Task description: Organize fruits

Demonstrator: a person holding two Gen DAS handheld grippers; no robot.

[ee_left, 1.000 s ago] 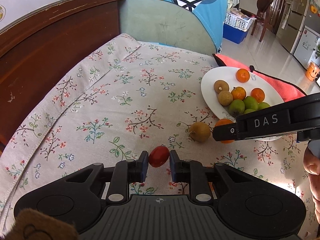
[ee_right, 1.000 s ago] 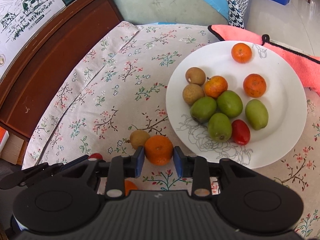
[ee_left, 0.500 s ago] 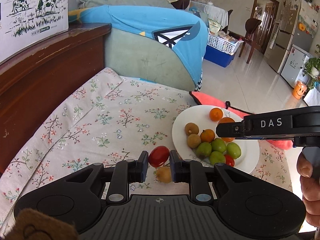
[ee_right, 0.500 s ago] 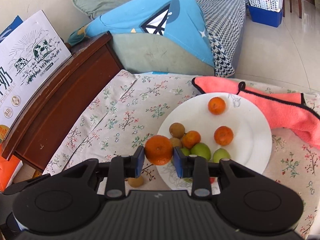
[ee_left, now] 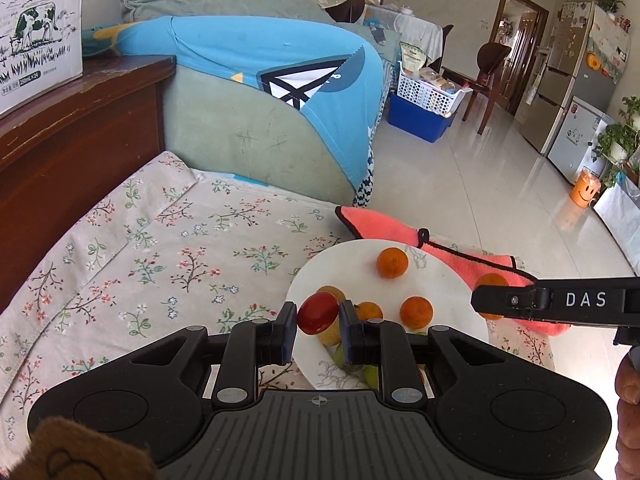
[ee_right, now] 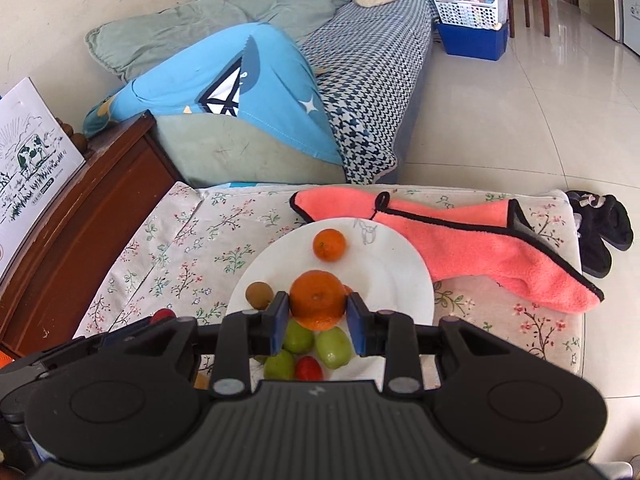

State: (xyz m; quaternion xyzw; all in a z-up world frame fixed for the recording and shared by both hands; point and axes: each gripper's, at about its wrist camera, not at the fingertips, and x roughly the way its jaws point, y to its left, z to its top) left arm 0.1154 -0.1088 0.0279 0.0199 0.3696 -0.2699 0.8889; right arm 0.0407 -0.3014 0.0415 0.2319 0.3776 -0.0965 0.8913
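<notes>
My left gripper (ee_left: 318, 320) is shut on a small red fruit (ee_left: 318, 313) and holds it above the near left edge of the white plate (ee_left: 448, 280). My right gripper (ee_right: 317, 308) is shut on an orange (ee_right: 317, 300) and holds it above the plate (ee_right: 400, 264). On the plate lie oranges (ee_right: 329, 244), green fruits (ee_right: 333, 347), a red fruit (ee_right: 308, 369) and a brown fruit (ee_right: 259, 295). The right gripper's finger (ee_left: 520, 302) shows at the right of the left wrist view.
A pink cloth (ee_right: 480, 248) lies behind and right of the plate on the flowered tablecloth (ee_left: 160, 248). A wooden cabinet (ee_left: 80, 136) with a milk carton box (ee_left: 36, 32) stands left. A sofa (ee_right: 360, 60) is beyond the table.
Both grippers have risen off the tablecloth with their fruits and moved over the plate. The views now look further out into the room.
</notes>
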